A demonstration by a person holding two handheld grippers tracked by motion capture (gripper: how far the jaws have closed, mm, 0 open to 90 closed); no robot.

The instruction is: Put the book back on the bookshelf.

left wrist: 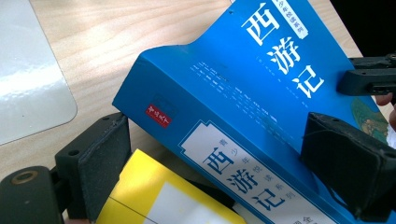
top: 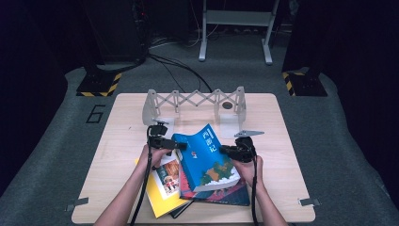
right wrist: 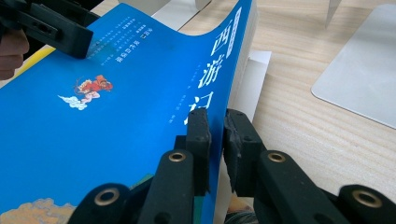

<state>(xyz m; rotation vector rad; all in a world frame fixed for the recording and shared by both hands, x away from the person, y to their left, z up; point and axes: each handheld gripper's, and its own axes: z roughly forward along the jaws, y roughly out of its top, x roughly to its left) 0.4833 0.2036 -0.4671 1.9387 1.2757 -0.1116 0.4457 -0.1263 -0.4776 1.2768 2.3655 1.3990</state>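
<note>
A thick blue book (top: 207,157) with white Chinese title characters lies tilted on a pile of books near the table's front. My left gripper (top: 180,145) is at its spine end; in the left gripper view (left wrist: 219,144) the jaws stand wide, one pad on the cover (left wrist: 261,70) and one under the back, clamping the book's thickness. My right gripper (top: 227,150) holds the opposite long edge. In the right gripper view (right wrist: 217,123) its jaws are nearly together on the front cover (right wrist: 116,116), which curves upward.
Under the blue book lie a yellow book (top: 157,195), an illustrated one (top: 169,178) and a dark red one (top: 226,195). A white expanding book rack (top: 195,101) stands at the table's back, with flat base plates (right wrist: 359,79). Bare wood lies left and right.
</note>
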